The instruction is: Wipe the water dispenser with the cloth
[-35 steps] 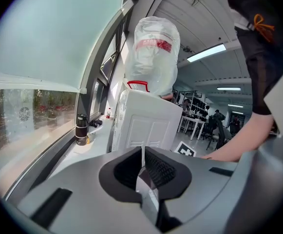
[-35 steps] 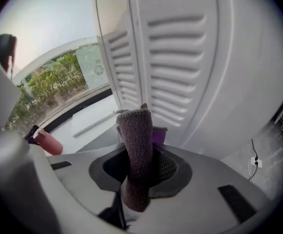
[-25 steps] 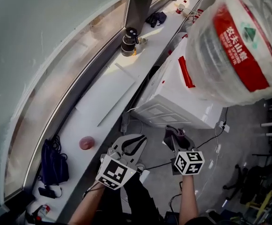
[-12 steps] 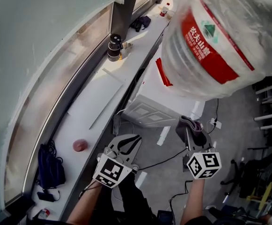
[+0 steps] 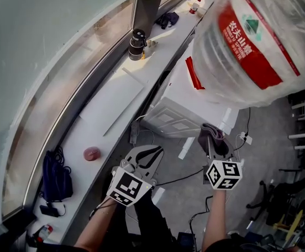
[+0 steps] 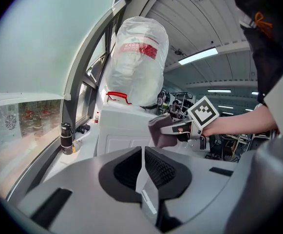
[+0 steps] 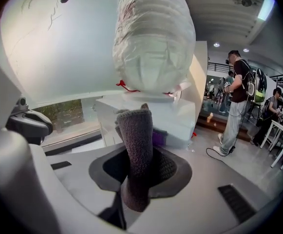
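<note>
The white water dispenser [image 5: 179, 105] stands by the window sill, with a large plastic-wrapped bottle [image 5: 252, 38] with a red label on top. My right gripper [image 5: 211, 142] is shut on a dark grey folded cloth [image 5: 210, 134]. It hangs just in front of the dispenser's lower right corner, apart from it. In the right gripper view the cloth [image 7: 136, 147] stands upright between the jaws, with the dispenser [image 7: 153, 117] and the bottle [image 7: 153, 38] behind it. My left gripper [image 5: 151, 156] is shut and holds nothing, left of the right one. The left gripper view shows the right gripper [image 6: 180, 129] holding the cloth [image 6: 160, 130] before the dispenser [image 6: 122, 126].
On the white sill [image 5: 105, 114] are a dark flask [image 5: 136, 38], a pink round object [image 5: 92, 153] and a dark bag [image 5: 55, 178]. Cables and a power strip [image 5: 244, 138] lie on the floor. Two people [image 7: 237, 99] stand further off to the right.
My right gripper with the cloth has shifted right and slightly up toward the dispenser's lower corner. The left gripper has barely moved. The head view has swung a little.
</note>
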`<action>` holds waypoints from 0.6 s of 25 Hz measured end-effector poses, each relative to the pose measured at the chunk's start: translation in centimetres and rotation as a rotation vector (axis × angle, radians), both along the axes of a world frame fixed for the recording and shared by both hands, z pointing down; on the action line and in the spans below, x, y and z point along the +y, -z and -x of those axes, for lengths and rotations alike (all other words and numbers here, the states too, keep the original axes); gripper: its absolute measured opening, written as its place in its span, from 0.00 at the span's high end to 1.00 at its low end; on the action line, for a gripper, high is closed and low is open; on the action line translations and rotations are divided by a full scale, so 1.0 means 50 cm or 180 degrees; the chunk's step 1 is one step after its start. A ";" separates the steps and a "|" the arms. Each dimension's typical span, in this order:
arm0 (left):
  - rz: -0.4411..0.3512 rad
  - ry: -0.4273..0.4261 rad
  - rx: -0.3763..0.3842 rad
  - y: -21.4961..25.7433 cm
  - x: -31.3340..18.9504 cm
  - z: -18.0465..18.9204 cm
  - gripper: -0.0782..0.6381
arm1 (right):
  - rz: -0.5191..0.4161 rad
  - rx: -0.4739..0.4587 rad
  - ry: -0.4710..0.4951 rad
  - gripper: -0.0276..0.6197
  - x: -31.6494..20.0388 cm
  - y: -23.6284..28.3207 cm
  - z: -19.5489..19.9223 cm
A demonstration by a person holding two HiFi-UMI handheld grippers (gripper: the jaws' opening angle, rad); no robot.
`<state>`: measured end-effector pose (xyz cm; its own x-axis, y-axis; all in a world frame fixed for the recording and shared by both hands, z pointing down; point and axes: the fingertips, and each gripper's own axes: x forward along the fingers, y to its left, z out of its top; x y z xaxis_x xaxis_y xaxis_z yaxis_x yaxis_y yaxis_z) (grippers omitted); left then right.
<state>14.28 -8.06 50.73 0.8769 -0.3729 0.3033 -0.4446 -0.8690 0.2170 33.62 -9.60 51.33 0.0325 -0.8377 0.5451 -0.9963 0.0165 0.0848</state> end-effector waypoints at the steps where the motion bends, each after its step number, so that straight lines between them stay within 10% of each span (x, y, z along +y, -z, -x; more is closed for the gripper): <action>1: 0.0002 0.0011 0.0002 -0.002 0.000 0.000 0.85 | 0.0034 -0.0002 -0.0001 0.79 -0.001 -0.017 0.001; 15: 0.0035 0.0166 -0.0056 -0.052 0.002 0.028 0.85 | 0.0476 -0.0442 -0.0451 0.79 -0.003 -0.299 -0.011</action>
